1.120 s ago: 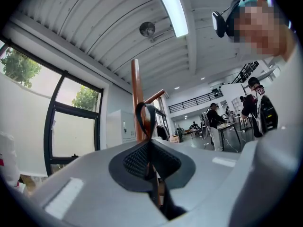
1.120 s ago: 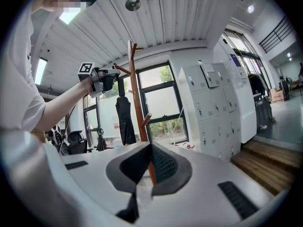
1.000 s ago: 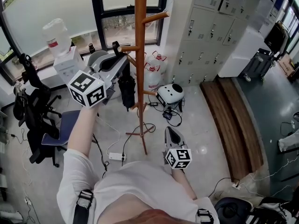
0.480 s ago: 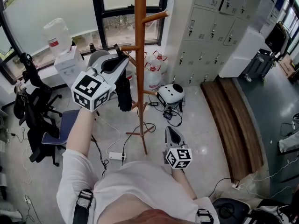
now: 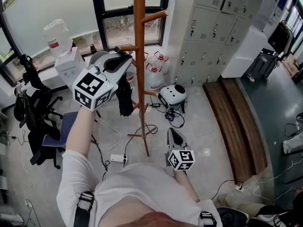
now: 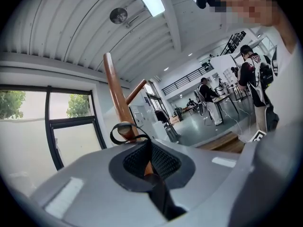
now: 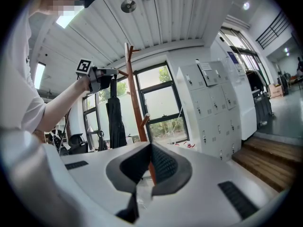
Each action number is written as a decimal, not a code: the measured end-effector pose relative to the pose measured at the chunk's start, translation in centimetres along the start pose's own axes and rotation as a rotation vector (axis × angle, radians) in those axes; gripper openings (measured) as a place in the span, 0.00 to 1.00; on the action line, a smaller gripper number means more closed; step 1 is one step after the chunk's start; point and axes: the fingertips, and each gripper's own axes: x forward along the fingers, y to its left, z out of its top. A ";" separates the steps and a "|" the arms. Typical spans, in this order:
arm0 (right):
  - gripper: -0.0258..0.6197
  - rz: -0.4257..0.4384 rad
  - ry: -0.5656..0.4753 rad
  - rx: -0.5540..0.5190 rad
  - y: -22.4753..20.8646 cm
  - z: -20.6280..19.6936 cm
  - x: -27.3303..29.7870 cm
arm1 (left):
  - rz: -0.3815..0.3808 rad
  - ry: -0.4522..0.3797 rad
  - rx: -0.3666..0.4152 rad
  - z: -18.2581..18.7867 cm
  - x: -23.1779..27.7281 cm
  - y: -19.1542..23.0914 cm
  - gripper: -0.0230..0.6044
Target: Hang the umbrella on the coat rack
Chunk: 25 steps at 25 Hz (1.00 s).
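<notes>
left gripper (image 6: 145, 146) tight on umbrella strap (image 6: 159, 194) at coat rack peg (image 6: 125, 130); right gripper (image 7: 150, 155) closed, empty

One rack (image 5: 140, 56) and one umbrella (image 5: 125, 98) are counted. Two tongs are seen: left tongs (image 5: 126, 59) and right tongs (image 5: 173, 132). Three jugs (image 5: 56, 37) and one power strip (image 5: 118, 158) are counted.

Head cam up top: we're looking steeply down past the shoulders, coat rack (image 5: 140, 56) just ahead, floor well below. Left gripper view looks along its jaws, rack peg v. close, open office behind. Right gripper view sits further back, approx. level, and we face rack, lockers (image 7: 208, 103) & window (image 7: 163, 103). That's the same stretch the head cam covers, plus the left gripper (image 7: 113, 72) w/ umbrella (image 7: 115, 117).
</notes>
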 end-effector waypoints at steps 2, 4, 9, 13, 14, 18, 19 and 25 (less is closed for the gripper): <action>0.05 0.001 -0.002 0.002 -0.1 0.0 0.0 | -0.006 0.001 -0.017 -0.1 0.0 0.1 0.05; 0.05 0.001 -0.001 0.003 -0.2 -0.1 0.0 | -0.006 0.000 -0.031 -0.2 -0.1 0.3 0.05; 0.05 0.005 0.001 0.003 -0.2 -0.1 0.1 | 0.009 0.008 -0.030 -0.1 -1.0 0.8 0.05; 0.05 0.016 0.001 0.007 0.0 -0.1 0.4 | 0.007 0.018 -0.010 0.3 -1.0 0.7 0.05; 0.05 0.018 0.000 0.009 0.0 -0.1 0.4 | 0.005 0.022 -0.006 0.3 -0.9 0.7 0.05; 0.05 0.019 -0.002 0.015 0.1 -0.3 0.3 | -0.002 0.050 0.008 0.3 -0.9 0.6 0.05; 0.05 0.020 -0.002 0.017 0.1 -0.3 0.2 | -0.003 0.060 0.011 0.3 -0.9 0.5 0.05; 0.05 0.021 -0.004 0.031 -0.2 -0.5 0.1 | -0.017 0.103 0.011 -0.1 -0.2 0.2 0.05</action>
